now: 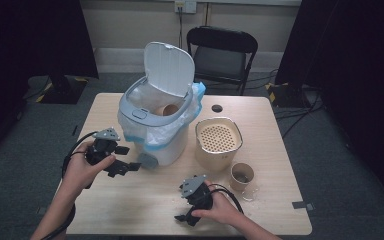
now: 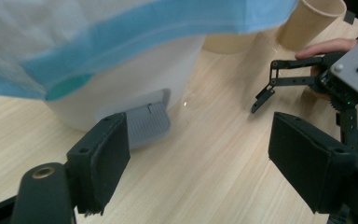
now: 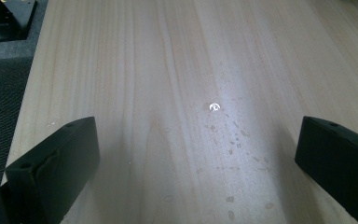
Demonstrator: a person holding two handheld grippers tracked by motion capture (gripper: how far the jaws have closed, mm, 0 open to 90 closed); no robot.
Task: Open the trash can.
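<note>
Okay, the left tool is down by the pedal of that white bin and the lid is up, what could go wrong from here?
1. The left tool hangs open beside the grey pedal; a sideways nudge might push the bin across the table instead.
2. The lid stands up over a cup inside; letting it drop may jolt the bin.
3. The paper cup stands near the right tool, with spilled drops around; a swing could tip it.

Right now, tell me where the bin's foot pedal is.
In the high view, the grey foot pedal juts from the base of the white bin, left of centre on the table, just right of the open left gripper.
</note>
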